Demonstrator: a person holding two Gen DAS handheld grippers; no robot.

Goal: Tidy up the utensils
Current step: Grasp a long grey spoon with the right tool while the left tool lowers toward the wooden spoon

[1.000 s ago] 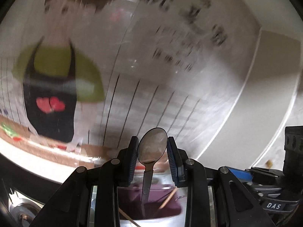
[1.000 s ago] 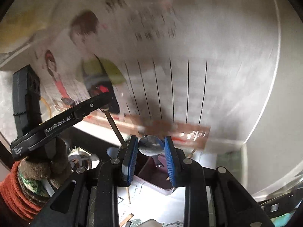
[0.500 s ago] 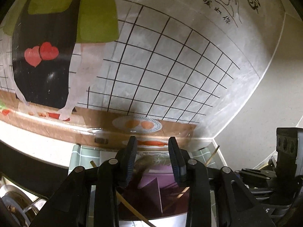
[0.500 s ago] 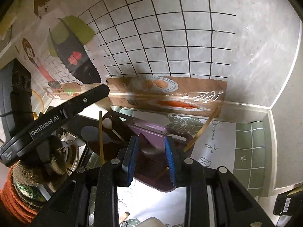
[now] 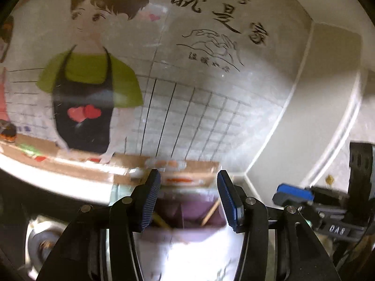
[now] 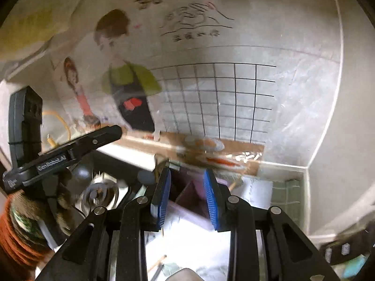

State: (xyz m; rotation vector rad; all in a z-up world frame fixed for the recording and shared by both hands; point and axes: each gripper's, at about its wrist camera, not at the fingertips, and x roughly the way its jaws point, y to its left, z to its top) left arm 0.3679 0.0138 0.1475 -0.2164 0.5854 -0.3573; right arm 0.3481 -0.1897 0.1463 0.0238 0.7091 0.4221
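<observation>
Your left gripper (image 5: 188, 195): jaws wide apart, empty. Your right gripper (image 6: 186, 193): jaws parted, empty. Purple holder (image 5: 187, 213): just beyond both, chopsticks (image 5: 209, 213) inside, near wall (image 5: 211, 117).

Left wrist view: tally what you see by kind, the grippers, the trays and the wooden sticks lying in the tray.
Black two-finger grippers with blue pads: 2, the left gripper and the right gripper
Purple plastic divided tray: 1
Thin wooden sticks in the tray: 2, blurred
Total: 5
</observation>
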